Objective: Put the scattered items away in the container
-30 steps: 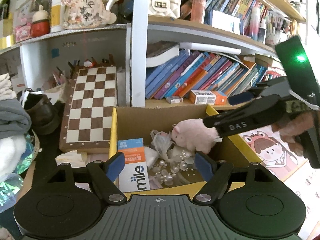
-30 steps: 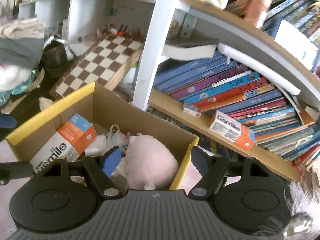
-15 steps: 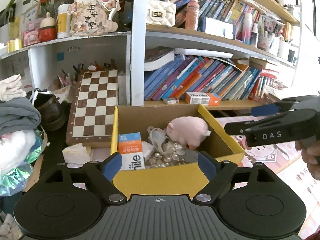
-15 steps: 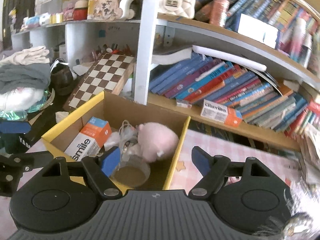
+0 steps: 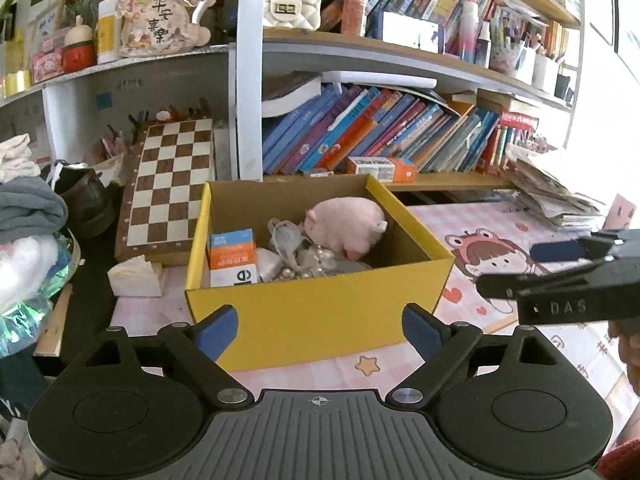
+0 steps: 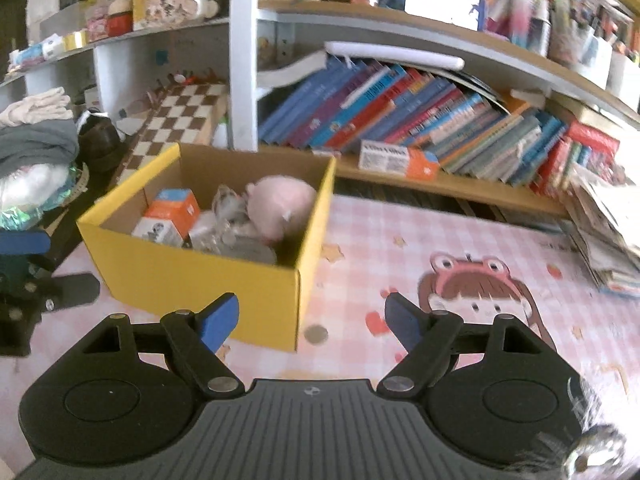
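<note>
Both the left gripper (image 5: 320, 330) and right gripper (image 6: 310, 322) are spread apart, empty. A small round coin-like disc (image 6: 316, 335) lies just outside the yellow cardboard box (image 6: 200, 280), at its near right corner. It sits between the right fingers, so that hand looks nearer.

Yellow box (image 5: 320, 312); pink plush (image 5: 344, 226); brown-white checkered board (image 5: 168, 188).

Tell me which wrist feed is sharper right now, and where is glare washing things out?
Left wrist view is sharper: the yellow box and pink plush have crisp edges, but daylight blows out its right edge. Right wrist view is motion-smeared across the box and bookshelf, with glare on the upper shelf. Both bend straight lines, fisheye style.
</note>
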Motion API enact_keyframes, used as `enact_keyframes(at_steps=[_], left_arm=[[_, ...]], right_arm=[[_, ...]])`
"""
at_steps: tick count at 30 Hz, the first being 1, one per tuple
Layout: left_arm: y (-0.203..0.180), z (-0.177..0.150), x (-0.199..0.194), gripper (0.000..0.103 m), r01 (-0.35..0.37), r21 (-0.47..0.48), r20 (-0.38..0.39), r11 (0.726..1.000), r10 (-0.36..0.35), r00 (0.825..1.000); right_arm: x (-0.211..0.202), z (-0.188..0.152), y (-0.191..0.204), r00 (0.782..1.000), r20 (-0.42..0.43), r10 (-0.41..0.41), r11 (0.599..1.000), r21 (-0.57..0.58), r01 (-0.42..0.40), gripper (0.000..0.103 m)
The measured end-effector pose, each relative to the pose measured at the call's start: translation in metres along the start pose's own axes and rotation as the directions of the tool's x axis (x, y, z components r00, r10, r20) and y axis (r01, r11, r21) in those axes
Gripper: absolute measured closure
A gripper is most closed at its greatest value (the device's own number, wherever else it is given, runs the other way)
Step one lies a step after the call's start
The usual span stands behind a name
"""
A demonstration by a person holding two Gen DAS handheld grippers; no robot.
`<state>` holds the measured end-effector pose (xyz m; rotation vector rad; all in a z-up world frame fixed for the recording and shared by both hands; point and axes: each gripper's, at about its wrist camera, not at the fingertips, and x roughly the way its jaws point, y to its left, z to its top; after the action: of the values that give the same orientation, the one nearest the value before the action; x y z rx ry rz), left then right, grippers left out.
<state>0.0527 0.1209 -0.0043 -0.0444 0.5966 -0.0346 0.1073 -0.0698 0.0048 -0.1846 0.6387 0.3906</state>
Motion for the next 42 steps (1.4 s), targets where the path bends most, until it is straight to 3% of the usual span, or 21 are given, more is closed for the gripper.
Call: enact_keyframes(at_steps=[8,21,29,36,42], left_arm=[[-0.012,-0.01,0.005,0.011,0.012,-0.042,-0.026,0.999,-0.013,1.0],[-0.03,-0.022,0.014,0.011,0.022,-0.024,-0.086,0.999,-0.024,0.996],[-0.039,-0.02,0.018,0.011,0.0,0.016,-0.095,1.0,0.002,0.996],[-0.064,-0.02,0.02,0.011,0.058,0.109,-0.094,0.992,-0.048,0.994],[-0.068,-0.021,0.022,0.011,0.041,0.089,-0.101,0.995,-0.032,0.994]], right_arm=[[-0.017,-0.026,-0.003,0.998,-0.006,-0.065,0.998,0.023,0.065,0.019],[-0.034,-0.048,-0.011,0.985,-0.012,-0.171,0.981,0.095,0.171,0.008],[-0.042,-0.066,-0.014,0.973,0.001,-0.229,0.963,0.145,0.226,0.003],[-0.052,-0.079,-0.024,0.964,0.006,-0.265,0.947,0.189,0.259,0.002],[-0.054,-0.084,-0.037,0.966,-0.009,-0.26,0.94,0.228,0.255,0.002]])
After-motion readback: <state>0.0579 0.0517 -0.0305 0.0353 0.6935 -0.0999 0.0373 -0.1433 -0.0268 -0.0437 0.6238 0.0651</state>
